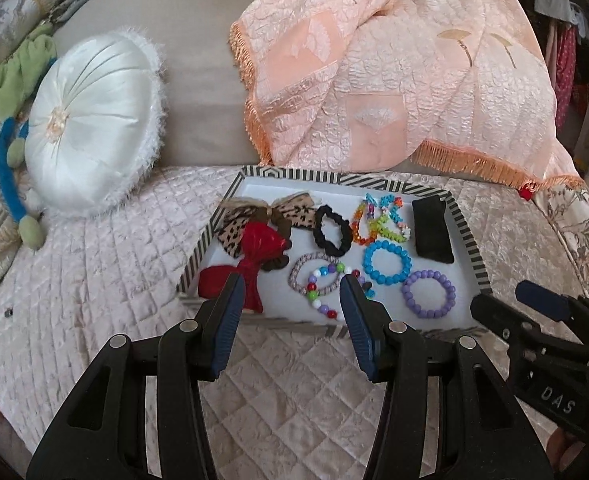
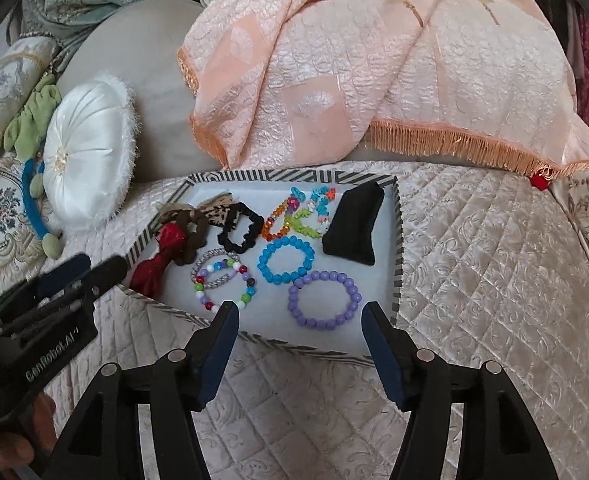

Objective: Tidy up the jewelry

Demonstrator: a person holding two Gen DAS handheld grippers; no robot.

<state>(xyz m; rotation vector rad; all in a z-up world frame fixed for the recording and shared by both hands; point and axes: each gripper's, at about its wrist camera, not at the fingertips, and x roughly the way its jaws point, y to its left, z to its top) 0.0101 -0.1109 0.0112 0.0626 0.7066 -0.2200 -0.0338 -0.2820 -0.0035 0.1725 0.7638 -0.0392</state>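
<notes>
A striped-rim tray [image 1: 468, 236] [image 2: 397, 248] lies on the quilted bed. It holds a purple bead bracelet [image 1: 429, 294] [image 2: 325, 301], a blue bead bracelet [image 1: 388, 262] [image 2: 286, 260], a multicoloured bead bracelet [image 1: 321, 294] [image 2: 224, 285], a black scrunchie [image 1: 333, 231] [image 2: 240, 229], a red bow [image 1: 254, 268] [image 2: 154, 272], a leopard bow [image 1: 254, 216], small bright bead pieces [image 1: 382, 216] [image 2: 298, 212] and a black pouch [image 1: 433, 230] [image 2: 352, 226]. My left gripper [image 1: 292, 292] hovers open over the tray's near edge, holding nothing. My right gripper [image 2: 298, 316] stands open just before the purple bracelet, holding nothing.
A round white satin cushion [image 1: 90, 128] [image 2: 88, 148] leans at the back left. A peach fringed cloth [image 1: 394, 72] [image 2: 374, 60] drapes over the headboard behind the tray. A green and blue plush toy [image 1: 18, 92] lies far left. Quilted bedding [image 1: 94, 288] surrounds the tray.
</notes>
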